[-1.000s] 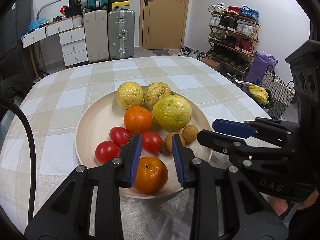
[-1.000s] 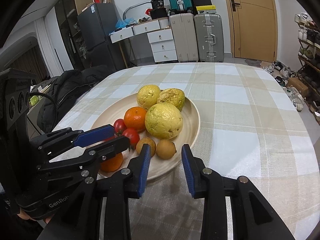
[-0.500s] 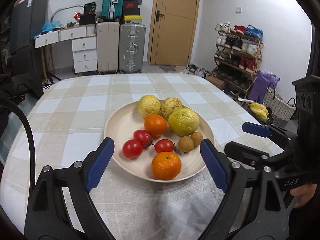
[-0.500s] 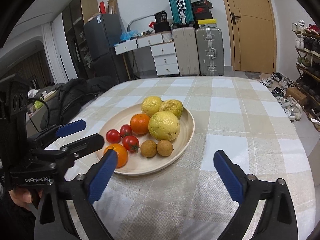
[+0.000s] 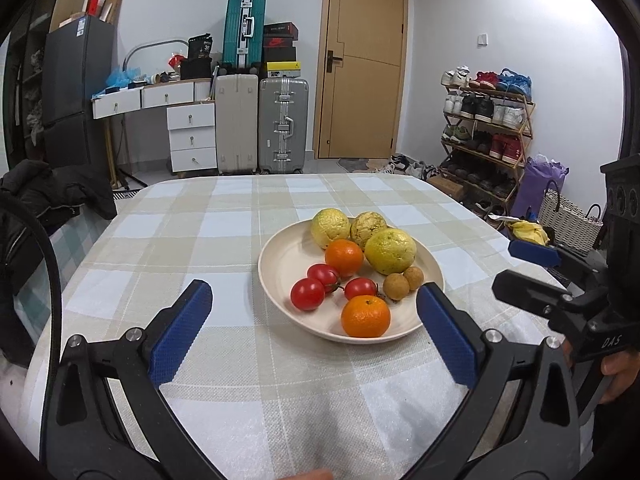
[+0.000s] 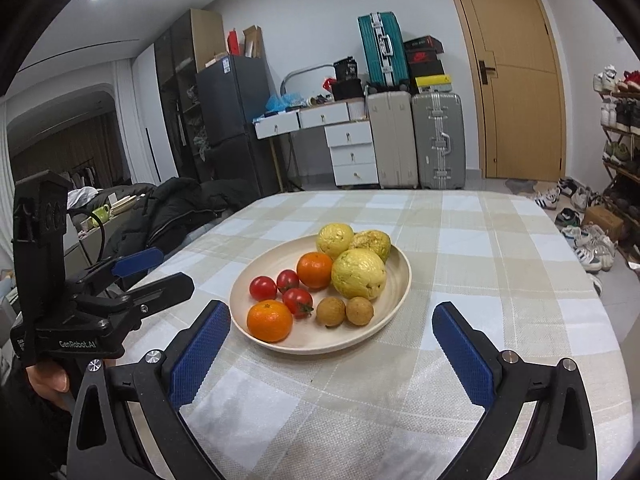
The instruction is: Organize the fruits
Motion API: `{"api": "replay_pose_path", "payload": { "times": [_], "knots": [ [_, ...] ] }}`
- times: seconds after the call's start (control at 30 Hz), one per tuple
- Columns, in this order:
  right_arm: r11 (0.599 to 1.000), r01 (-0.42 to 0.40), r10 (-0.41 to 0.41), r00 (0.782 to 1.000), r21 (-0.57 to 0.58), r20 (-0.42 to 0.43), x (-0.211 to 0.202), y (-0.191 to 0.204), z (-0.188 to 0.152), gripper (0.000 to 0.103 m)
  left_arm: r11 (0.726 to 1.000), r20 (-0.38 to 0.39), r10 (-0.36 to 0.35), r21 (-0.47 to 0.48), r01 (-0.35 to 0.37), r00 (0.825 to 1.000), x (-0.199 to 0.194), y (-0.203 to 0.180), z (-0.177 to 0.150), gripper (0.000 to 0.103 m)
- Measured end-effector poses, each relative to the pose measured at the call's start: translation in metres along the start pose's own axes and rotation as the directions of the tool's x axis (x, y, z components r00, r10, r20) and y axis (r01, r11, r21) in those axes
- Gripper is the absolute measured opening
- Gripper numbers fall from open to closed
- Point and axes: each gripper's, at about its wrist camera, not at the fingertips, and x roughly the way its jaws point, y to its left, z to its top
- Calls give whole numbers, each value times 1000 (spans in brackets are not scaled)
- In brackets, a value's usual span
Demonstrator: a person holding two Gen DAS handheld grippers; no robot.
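Since every fruit sits grouped by kind on the round cream plate (image 5: pixel 280 248) at frame centre, the left gripper (image 5: pixel 312 332) and right gripper (image 6: pixel 332 344) hang low in frame, fingers spread, gripping nothing.

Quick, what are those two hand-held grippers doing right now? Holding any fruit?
Left hand-held gripper: open, holding nothing, short of the plate.
Right hand-held gripper: open, holding nothing.
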Motion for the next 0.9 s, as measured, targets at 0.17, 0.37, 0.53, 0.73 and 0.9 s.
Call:
{"api": "replay_pose_path", "payload": {
  "times": [0.17, 0.37, 0.53, 0.73, 0.9],
  "knots": [
    [1000, -9, 9, 999, -10, 51, -11, 4, -1, 103, 1000, 19, 12, 5, -12, 1000, -9, 0, -7, 102],
    [1000, -6, 8, 996, -24, 85, -16, 6, -1, 103, 1000, 29, 3, 10, -3, 1000, -9, -2, -9, 102],
    [999, 7, -2, 995, -41, 100, -20, 10, -2, 103, 1000, 49, -13, 14, 12, 999, -13, -3, -9, 102],
    [998, 16, -9, 994, -61, 105, -21, 13, -3, 103, 999, 58, -17, 35, 15, 998, -14, -7, -10, 102],
    [998, 19, -12, 994, -61, 110, -20, 13, -3, 103, 999, 65, -23, 41, 20, 998, -15, -8, -10, 102]
  ]
}}
